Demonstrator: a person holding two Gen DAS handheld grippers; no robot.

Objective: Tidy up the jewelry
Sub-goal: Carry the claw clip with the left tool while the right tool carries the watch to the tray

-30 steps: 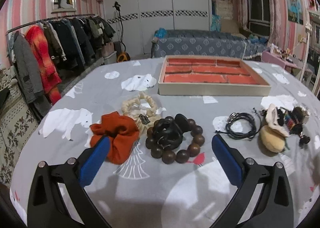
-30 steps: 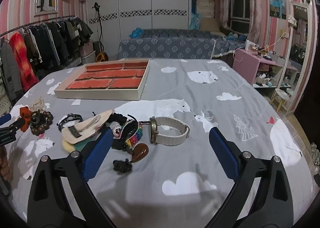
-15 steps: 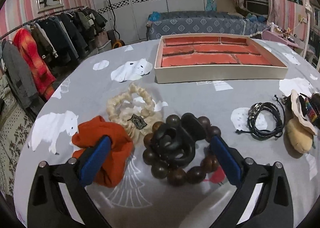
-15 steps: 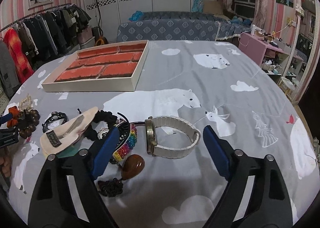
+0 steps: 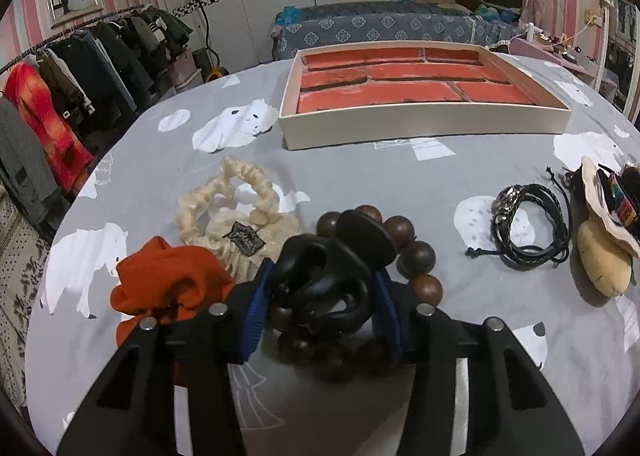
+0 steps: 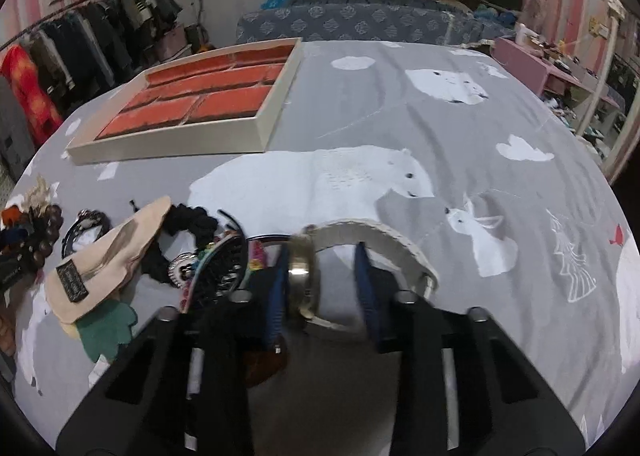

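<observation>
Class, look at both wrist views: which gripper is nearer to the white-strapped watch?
Right. The right gripper has just been closing around the watch, whose case sits between its pads. The left gripper is far off, at the black hair claw on the wooden bead bracelet.

Grey polar-bear cloth (image 5: pixel 360 175) with jewelry laid out on it.
On it lie 1 cream tray (image 5: pixel 424 123) with red-lined compartments, an orange scrunchie (image 5: pixel 168 284), a cream bead bracelet (image 5: pixel 240 195), a brown bead bracelet (image 5: pixel 416 252), black cord bracelets (image 5: pixel 532 223) and a white-strapped watch (image 6: pixel 384 240).
</observation>
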